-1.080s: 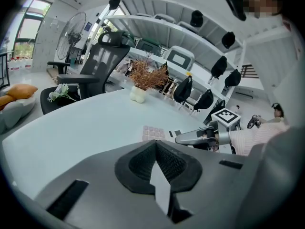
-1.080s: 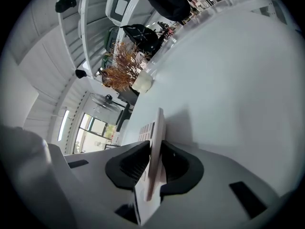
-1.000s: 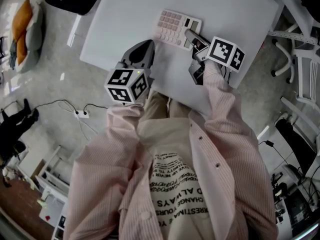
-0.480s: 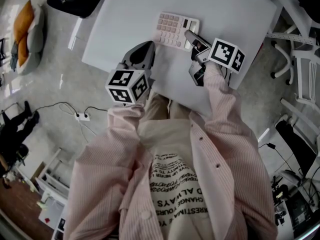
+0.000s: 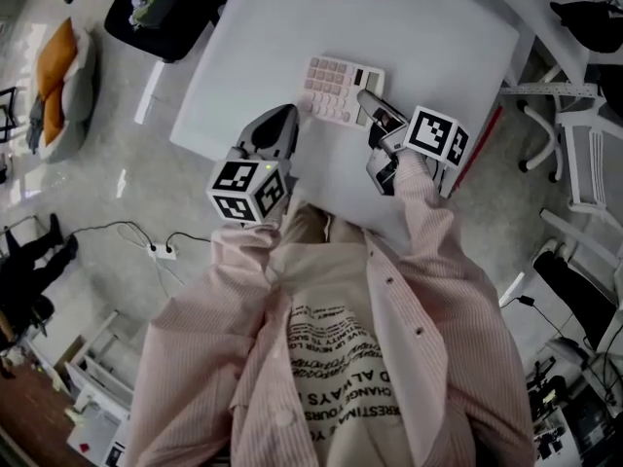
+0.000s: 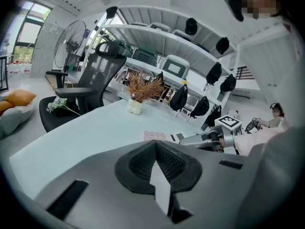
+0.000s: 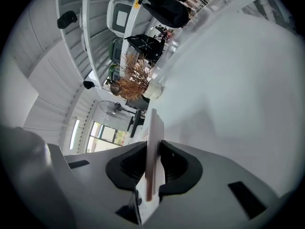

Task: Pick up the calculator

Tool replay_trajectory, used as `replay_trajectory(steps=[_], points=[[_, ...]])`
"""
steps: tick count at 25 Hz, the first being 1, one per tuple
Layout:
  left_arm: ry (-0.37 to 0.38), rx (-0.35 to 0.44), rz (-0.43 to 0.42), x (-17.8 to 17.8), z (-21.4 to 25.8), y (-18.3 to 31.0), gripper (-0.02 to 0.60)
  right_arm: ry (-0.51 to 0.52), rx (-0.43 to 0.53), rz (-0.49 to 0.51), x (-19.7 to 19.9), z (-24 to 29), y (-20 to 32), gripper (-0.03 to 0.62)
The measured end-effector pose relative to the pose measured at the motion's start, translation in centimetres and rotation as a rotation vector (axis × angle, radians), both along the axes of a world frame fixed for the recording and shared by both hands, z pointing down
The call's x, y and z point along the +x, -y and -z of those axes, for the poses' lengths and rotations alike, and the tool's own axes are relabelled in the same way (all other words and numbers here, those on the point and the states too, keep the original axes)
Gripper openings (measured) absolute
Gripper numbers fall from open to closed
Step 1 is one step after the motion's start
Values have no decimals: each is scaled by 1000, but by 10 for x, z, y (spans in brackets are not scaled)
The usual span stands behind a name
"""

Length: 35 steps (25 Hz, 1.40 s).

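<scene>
The right gripper (image 7: 153,156) has its jaws clamped on the calculator (image 5: 336,86), thin edge between them, probably for lifting it from the bench (image 5: 438,37). The left gripper (image 6: 156,151) has its jaws together and empty.

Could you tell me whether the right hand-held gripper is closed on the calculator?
Shut: the right hand-held gripper clamps the calculator edge-on between its jaws.
</scene>
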<state>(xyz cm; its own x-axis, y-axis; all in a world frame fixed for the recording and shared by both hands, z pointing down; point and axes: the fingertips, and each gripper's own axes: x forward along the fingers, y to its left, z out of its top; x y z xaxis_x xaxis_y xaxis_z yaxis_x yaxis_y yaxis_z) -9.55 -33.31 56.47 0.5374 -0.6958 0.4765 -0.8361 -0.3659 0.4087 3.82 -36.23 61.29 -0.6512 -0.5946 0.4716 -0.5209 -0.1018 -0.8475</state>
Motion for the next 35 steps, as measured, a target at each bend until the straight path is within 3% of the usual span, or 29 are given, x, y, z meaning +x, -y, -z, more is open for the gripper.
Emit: replay_trajectory(steps=[5,29,35], points=[[13,51,-44,0,23,-3,1,22,22,-2,2,24,-5,60],[-10,263,-59,-6,117,-33,2,130,139,-93,32,122,-51,61],[15,325,-73,-6,139,-38,2,146,161,-126,39,145,-62,61]])
